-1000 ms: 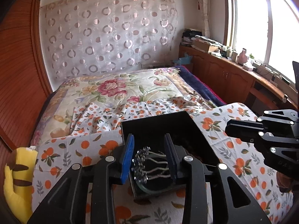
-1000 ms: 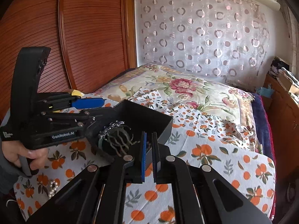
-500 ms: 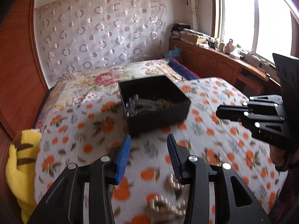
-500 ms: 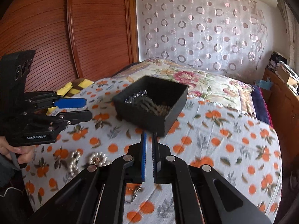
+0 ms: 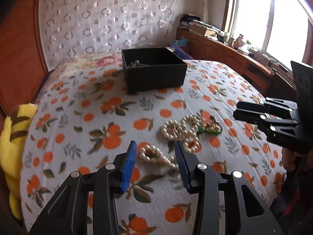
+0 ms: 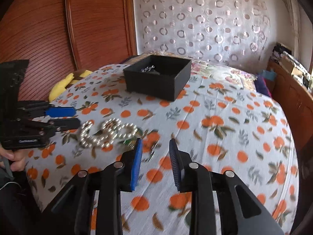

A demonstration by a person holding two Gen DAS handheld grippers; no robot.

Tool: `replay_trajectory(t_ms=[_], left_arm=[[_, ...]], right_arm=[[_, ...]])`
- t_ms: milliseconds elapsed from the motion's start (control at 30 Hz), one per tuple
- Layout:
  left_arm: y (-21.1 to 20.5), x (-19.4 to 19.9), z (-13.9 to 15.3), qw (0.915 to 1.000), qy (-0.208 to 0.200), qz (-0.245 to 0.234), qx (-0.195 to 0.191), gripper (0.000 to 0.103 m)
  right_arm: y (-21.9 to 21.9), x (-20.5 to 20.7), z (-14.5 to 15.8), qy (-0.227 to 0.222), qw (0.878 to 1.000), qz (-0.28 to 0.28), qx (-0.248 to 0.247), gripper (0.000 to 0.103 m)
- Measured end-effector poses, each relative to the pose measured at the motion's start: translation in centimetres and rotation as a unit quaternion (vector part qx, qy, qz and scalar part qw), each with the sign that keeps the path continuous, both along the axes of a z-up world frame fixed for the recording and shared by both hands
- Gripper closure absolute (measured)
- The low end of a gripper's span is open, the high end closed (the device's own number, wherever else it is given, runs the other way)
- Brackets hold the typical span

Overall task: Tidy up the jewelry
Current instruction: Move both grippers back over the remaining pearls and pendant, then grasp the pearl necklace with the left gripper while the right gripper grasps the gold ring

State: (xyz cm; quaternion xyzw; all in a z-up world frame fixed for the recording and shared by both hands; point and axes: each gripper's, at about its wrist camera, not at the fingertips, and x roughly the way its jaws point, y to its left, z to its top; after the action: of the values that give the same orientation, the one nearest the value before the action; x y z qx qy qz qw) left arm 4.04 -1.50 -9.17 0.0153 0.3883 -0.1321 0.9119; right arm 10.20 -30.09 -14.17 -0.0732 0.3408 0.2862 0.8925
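Fingers (image 5: pixel 129 162) apart above looped pearls (image 5: pixel 181 131)

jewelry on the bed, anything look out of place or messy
Yes: pearl pieces and a green-and-gold piece lie loose in a tangled heap on the orange-print bedspread, outside the black box.

Box: black square jewelry box (image 5: pixel 154 72), open-topped, upright on the bed; silvery pieces inside.
Pearls: looped pearl strands (image 5: pixel 181 130) loose, well in front of the box.
Brooch: green-gold brooch (image 5: pixel 211 127) touching the pearls.
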Motion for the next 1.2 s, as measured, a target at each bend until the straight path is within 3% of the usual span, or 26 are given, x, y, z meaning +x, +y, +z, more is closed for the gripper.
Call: replay_trajectory(t_ms=[300,367,433,467,967,1200], left_arm=[[-1.1,0.8,-1.9,0.9995,0.030,0.008,0.009,0.066],[-1.0,0.7,-1.8,0.9996,0.026,0.009,0.009,0.084],[-0.5,0.5,-1.7,0.9996,0.020,0.017,0.006,0.096],[-0.2,0.4,-1.6,0.9996,0.015,0.024,0.006,0.097],[3.5,-1.1,4.0,0.9945,-0.072,0.072,-0.024,0.097],[4.0,-1.6,5.8,0.9916,-0.101,0.078,-0.022,0.097]], right_arm=[[-0.9,-1.5,-1.8,0.023,1.000,-0.008,0.003,0.073],[-0.9,-1.4,-1.8,0.025,1.000,-0.006,0.005,0.072],[-0.8,-1.3,-1.7,0.024,1.000,-0.003,0.005,0.072],[-0.7,-1.3,-1.7,0.024,1.000,0.000,0.004,0.072],[1.9,0.0,-1.5,0.035,0.998,0.050,-0.017,0.073],[4.1,0.9,-2.4,0.042,0.994,0.079,-0.061,0.074]])
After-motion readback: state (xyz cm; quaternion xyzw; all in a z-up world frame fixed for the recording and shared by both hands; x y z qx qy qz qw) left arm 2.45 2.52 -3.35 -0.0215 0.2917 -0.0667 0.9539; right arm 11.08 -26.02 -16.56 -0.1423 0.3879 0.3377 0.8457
